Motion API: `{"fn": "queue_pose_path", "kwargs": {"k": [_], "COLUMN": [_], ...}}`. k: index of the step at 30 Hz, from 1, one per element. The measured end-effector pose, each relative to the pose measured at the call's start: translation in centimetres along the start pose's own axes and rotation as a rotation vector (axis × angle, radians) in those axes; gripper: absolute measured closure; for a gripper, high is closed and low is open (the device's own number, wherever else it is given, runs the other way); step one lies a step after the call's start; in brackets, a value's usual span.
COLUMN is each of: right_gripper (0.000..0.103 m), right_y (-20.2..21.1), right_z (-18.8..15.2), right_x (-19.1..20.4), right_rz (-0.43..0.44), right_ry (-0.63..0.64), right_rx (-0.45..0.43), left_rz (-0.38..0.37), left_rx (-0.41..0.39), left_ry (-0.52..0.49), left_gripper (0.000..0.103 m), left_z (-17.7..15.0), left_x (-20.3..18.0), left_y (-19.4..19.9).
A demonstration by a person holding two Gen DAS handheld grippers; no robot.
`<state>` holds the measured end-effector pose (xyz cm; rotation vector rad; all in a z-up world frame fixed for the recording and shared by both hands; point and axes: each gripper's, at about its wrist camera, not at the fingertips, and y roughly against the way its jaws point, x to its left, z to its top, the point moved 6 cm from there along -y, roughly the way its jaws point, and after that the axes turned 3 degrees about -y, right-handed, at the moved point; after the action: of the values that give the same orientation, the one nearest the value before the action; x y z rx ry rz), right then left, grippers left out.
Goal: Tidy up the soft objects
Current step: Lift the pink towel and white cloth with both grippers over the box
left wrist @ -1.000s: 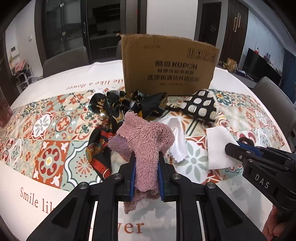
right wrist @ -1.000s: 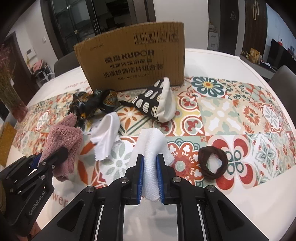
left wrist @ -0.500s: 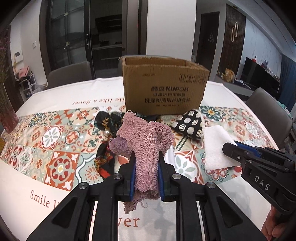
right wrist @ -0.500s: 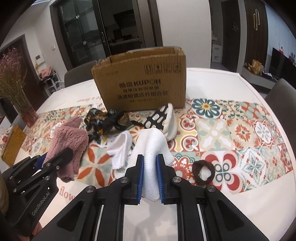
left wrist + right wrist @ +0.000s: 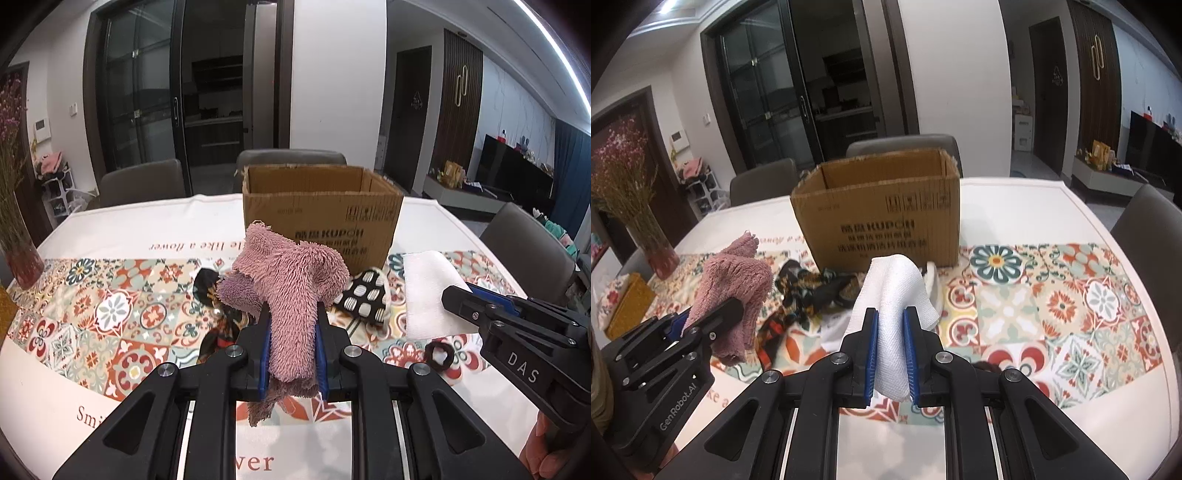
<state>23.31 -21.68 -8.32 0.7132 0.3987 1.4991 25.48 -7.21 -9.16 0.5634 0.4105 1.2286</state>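
We read "KUPOH" on the cardboard box [image 5: 879,225], "DAS" on the right gripper [image 5: 522,367], "GenRobot.AI" on the left gripper [image 5: 677,404], and an upside-down "like a flower" on the tablecloth [image 5: 192,245].

Both wrist views ride behind own fingers, tilted down across table [image 5: 110,221], near. Each faces cardboard box [image 5: 321,218] [image 5: 882,218]. Shared: box, patterned runner [image 5: 1052,295], other gripper at frame edge.

box [image 5: 321,210] behind scarf [image 5: 207,288] and pouch [image 5: 364,297] | hair tie [image 5: 437,356] right | vase [image 5: 22,258] far left on table [image 5: 122,225]
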Motion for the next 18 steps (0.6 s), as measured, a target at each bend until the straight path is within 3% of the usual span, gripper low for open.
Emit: {"fn": "queue_pose_path", "kwargs": {"k": [18], "right_gripper": [0.088], "right_y": [2.3], "right_z": [5.3], "right_x": [0.3], "right_rz": [0.022], "right_ry": [-0.003], "right_rx": [-0.123], "left_rz": [-0.004], "left_rx": [-0.116], "left_ry": [-0.025], "left_gripper": [0.083], "left_z": [5.5], "left_x": [-0.5], "left_y": [1.7]}}
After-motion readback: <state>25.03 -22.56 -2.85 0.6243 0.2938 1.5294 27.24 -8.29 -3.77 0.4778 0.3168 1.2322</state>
